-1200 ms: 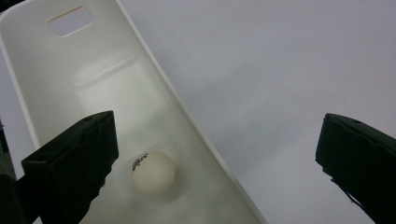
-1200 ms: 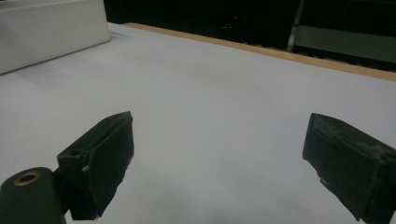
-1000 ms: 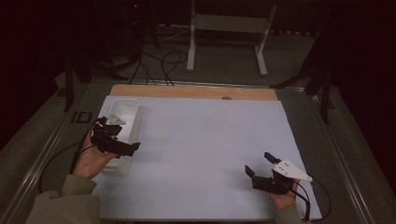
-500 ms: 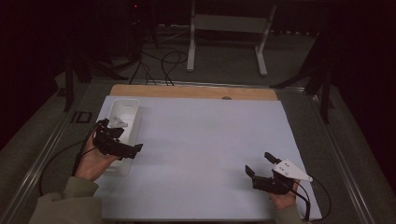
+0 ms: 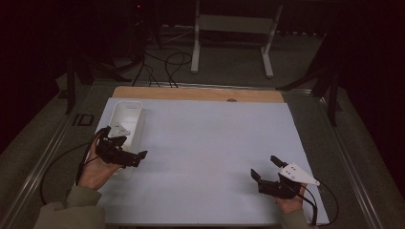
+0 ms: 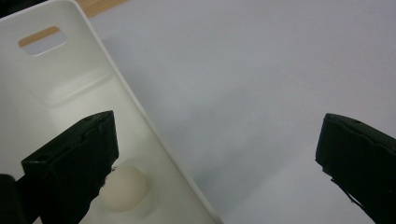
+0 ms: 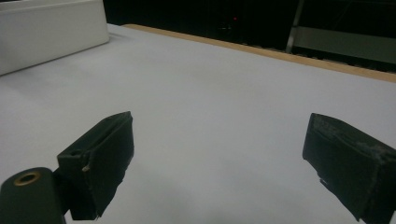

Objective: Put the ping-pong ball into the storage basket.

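Hovering: left hand-held gripper point(image 6: 219, 158) spread over white bin point(image 6: 56, 88) (ball point(image 6: 123, 189) inside); right point(image 7: 219, 163) spread.

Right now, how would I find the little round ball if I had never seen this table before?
Start at the big pale sheet covering the table, then go to its left edge, where a long white plastic bin with a slot handle stands. Inside, on the bin's floor, lies the small cream round ball, just under the open left gripper. It is the one round thing there.
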`<state>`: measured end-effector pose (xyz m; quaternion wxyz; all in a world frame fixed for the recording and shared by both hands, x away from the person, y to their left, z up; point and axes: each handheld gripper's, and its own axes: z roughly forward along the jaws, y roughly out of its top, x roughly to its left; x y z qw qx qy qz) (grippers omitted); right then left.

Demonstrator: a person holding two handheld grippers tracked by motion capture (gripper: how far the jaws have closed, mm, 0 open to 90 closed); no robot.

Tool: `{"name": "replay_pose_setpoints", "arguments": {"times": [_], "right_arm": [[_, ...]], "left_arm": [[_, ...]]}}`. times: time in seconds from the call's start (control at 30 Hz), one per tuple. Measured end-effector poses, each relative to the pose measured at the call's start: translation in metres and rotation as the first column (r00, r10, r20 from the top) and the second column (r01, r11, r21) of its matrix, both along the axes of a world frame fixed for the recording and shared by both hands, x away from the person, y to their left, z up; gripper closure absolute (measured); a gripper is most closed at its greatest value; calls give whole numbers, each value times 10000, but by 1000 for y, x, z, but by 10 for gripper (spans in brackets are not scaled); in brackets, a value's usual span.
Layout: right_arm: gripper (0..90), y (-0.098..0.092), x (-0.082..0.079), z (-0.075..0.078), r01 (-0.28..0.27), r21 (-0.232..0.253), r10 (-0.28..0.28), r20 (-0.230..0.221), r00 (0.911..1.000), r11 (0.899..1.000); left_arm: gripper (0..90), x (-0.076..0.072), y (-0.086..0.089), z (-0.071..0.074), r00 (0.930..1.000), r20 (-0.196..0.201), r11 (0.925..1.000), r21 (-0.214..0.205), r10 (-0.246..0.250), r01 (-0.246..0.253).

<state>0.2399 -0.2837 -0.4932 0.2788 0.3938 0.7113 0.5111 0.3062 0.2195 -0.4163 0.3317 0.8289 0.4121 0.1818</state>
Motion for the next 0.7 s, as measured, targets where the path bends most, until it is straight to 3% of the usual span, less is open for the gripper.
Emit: {"name": "replay_pose_setpoints", "arguments": {"times": [0.13,0.37,0.5,0.7], "right_arm": [[87,0,0,0,-10,-15,10,7,10000,10000],[87,0,0,0,-11,-12,11,8,10000,10000],[87,0,0,0,-13,-3,13,11,10000,10000],[87,0,0,0,-21,5,21,11,10000,10000]], "left_arm": [[0,-3,1,-1,9998,177,9999,-142,-95,98],[0,-11,5,-9,9976,681,9968,-783,-88,142],[0,-15,4,-14,9958,901,9957,-888,-181,261],[0,-23,4,-20,9920,1196,9905,-1254,-408,558]]}}
